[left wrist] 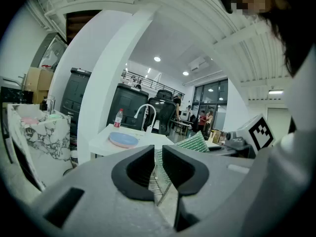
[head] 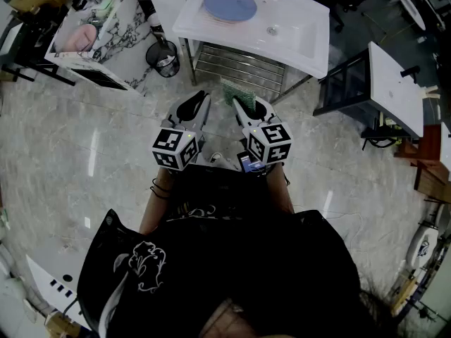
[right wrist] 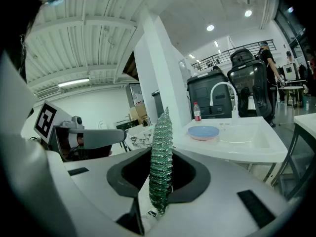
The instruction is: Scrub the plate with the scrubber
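A blue plate (head: 230, 5) lies on the white sink counter (head: 204, 28) ahead, to the left of the basin; the same plate (left wrist: 123, 139) shows in the left gripper view and, far off, the plate (right wrist: 203, 132) shows in the right gripper view. My right gripper (head: 237, 106) is shut on a green mesh scrubber (head: 230, 91), which stands upright between its jaws as the scrubber (right wrist: 161, 162). My left gripper (head: 204, 101) is shut with nothing in it; its jaws nearly touch around (left wrist: 159, 166). Both grippers hang over the floor, well short of the sink.
A metal rack (head: 236, 65) sits under the counter. A black waste bin (head: 163, 57) and a marble-patterned box (head: 99, 41) stand to the left, a white table (head: 394, 83) and chair to the right. A faucet (right wrist: 222, 90) and bottle (right wrist: 197, 111) stand behind the basin. People stand far back.
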